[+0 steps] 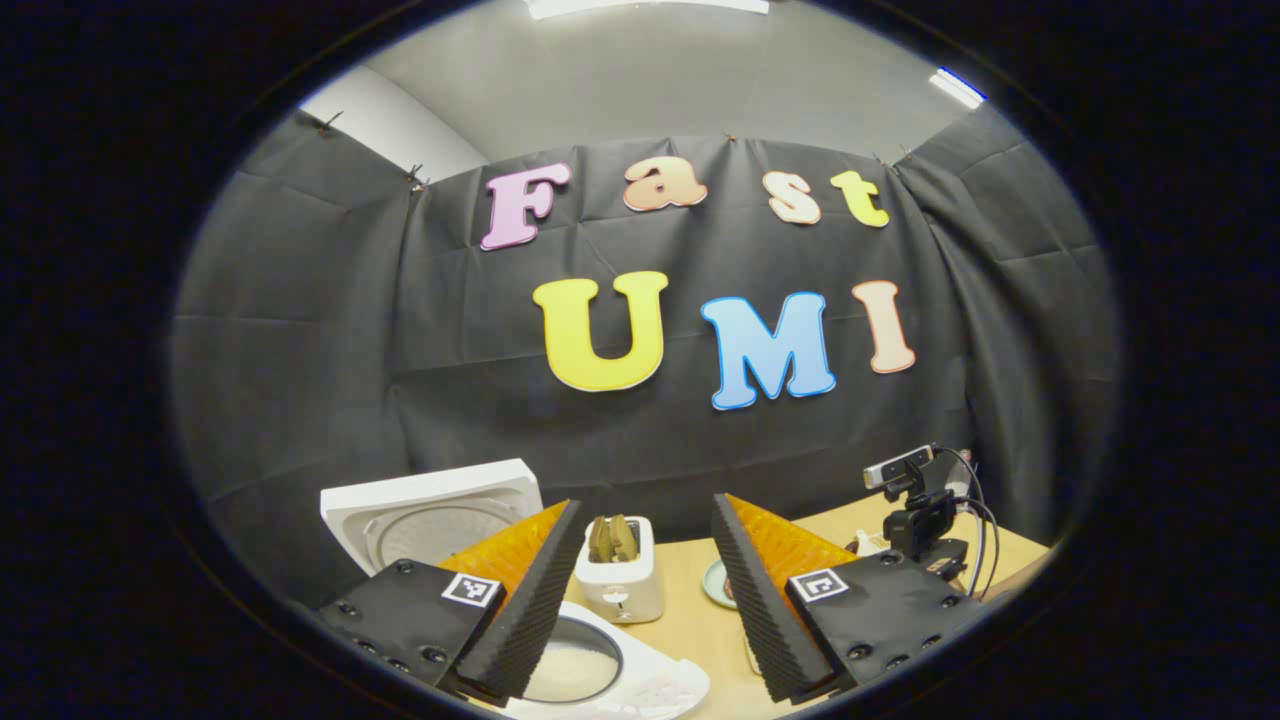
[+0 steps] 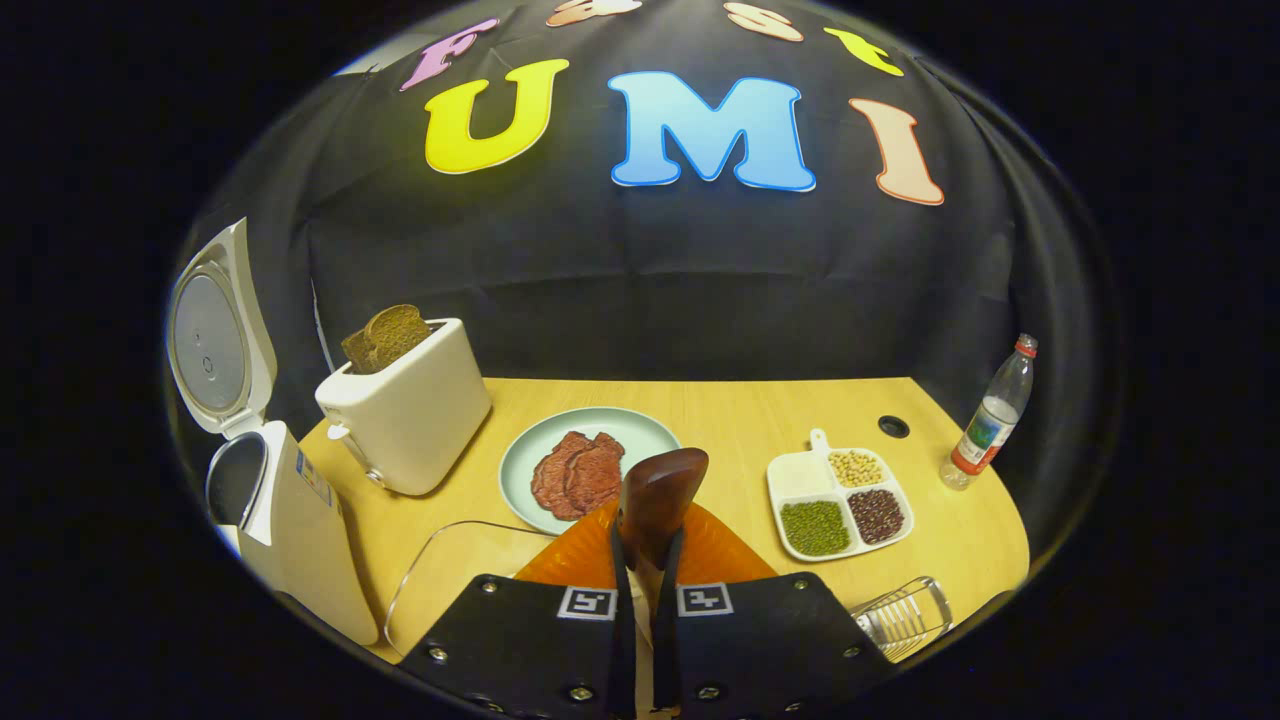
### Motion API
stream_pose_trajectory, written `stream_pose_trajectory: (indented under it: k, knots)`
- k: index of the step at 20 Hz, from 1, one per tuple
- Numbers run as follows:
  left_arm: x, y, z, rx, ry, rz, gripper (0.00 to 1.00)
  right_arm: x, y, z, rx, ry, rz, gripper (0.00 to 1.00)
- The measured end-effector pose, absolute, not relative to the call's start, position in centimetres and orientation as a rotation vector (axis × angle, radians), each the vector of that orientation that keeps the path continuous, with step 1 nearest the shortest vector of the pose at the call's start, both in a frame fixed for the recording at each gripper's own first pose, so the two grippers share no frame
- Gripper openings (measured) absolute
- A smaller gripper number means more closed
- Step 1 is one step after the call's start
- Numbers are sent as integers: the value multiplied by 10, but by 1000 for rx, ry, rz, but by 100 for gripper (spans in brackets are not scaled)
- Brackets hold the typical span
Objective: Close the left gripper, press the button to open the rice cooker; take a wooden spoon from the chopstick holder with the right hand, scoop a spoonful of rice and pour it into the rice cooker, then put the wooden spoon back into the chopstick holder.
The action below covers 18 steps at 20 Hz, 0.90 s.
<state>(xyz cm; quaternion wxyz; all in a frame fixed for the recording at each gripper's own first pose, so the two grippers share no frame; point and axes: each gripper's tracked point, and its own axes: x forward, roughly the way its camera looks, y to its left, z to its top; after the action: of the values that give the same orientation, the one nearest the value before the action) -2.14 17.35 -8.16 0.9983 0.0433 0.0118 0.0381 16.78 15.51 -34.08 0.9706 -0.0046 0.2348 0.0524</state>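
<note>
Pale wooden bench (image 2: pixel 720 405) against black cloth wall, grey ceiling with light strips above. Right claw (image 2: pixel 641 560) clamps brown wooden spoon (image 2: pixel 660 495) upright. White rice cooker (image 2: pixel 275 520) at bench's left, lid up. Left claw (image 1: pixel 640 600) wide, holding nothing.

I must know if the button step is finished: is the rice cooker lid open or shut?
Open. The rice cooker lid stands raised, inner side showing, and the pot mouth below is uncovered.

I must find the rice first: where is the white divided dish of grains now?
In the right gripper view, the white divided dish lies right on the table, between the pale green plate and the plastic bottle.
</note>
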Motion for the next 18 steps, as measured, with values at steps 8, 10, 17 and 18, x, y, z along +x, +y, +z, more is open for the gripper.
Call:
stream_pose_trajectory:
  k: [8, 10, 17, 18]
  knots:
    - [-22, 191, -88, 62, 48, 126, 87, 143, 212, -346, 310, 570, 238, 8]
    - [-24, 189, -89, 62, 52, 130, 90, 146, 207, -347, 432, 602, 240, 8]
    - [-25, 176, -82, 61, 43, 119, 87, 146, 166, -332, 771, 623, 211, 7]
    - [-25, 174, -81, 59, 43, 115, 87, 147, 159, -326, 777, 608, 214, 7]
